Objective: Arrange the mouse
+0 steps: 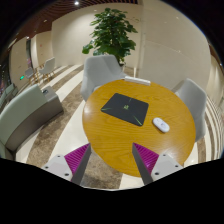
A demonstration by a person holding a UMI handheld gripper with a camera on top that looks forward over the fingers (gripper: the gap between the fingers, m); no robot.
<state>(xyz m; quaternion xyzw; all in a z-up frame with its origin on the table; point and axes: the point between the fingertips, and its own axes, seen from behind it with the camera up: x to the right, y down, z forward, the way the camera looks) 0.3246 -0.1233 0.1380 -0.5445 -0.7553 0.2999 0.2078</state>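
The white computer mouse (161,124) lies on the round wooden table (120,140), just to the right of a dark mouse pad (126,107) and off it, toward the table's right rim. It looks like a small, light, rigid plastic shell with a smooth rounded back, so it would likely slip under a pinch from above; the surer hold would be across its two long sides, low down where the flanks are flatter, with gentle pressure since nothing about it calls for force. At this range I cannot make out which way its front points, nor whether it has a cord. The mouse pad is a thin flat sheet lying askew near the table's middle, and seems the natural place for the mouse to go. The tool (110,160) hangs short of the table's near edge, its two purple pads (77,157) spread well apart with nothing between them, the mouse well ahead and to the right. Around the table stand pale grey chairs (100,70), and beyond them a leafy potted plant (112,30).
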